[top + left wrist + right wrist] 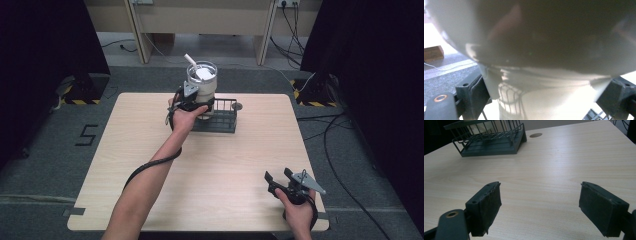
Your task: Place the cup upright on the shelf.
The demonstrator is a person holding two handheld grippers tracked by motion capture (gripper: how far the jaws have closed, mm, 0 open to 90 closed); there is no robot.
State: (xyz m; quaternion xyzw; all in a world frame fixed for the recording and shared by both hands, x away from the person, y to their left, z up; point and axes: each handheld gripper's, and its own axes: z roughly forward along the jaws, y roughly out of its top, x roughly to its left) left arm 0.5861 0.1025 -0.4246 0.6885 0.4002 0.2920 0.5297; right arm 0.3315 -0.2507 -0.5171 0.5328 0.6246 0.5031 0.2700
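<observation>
On the light wooden desk (210,165), toward its 12 o'clock edge, stands a dark wire rack basket (222,117) with a solid base. A tall pale cup (202,90) with a clear rim, a white straw (190,61) leaning toward 11 o'clock and something white inside its mouth rises at the basket's 9 o'clock end. Whether the cup's foot touches the basket floor cannot be told.

The left gripper (192,102) is clamped on the cup's lower body from the 9 o'clock side, the person's left hand (182,119) just behind it. In the left gripper view the cup's pale wall (544,100) sits squeezed between the two black jaws, with wire bars of the basket showing below.

The right gripper (277,176) rests low near the desk's 5 o'clock corner, held by the right hand (299,212), well apart from the basket. Its jaws stand wide apart with nothing between them; the right gripper view looks past its pads (489,205) across bare wood to the basket (491,141) at 11 o'clock and a small round grey disc (535,135) set in the desk just beside it at 12 o'clock.
</observation>
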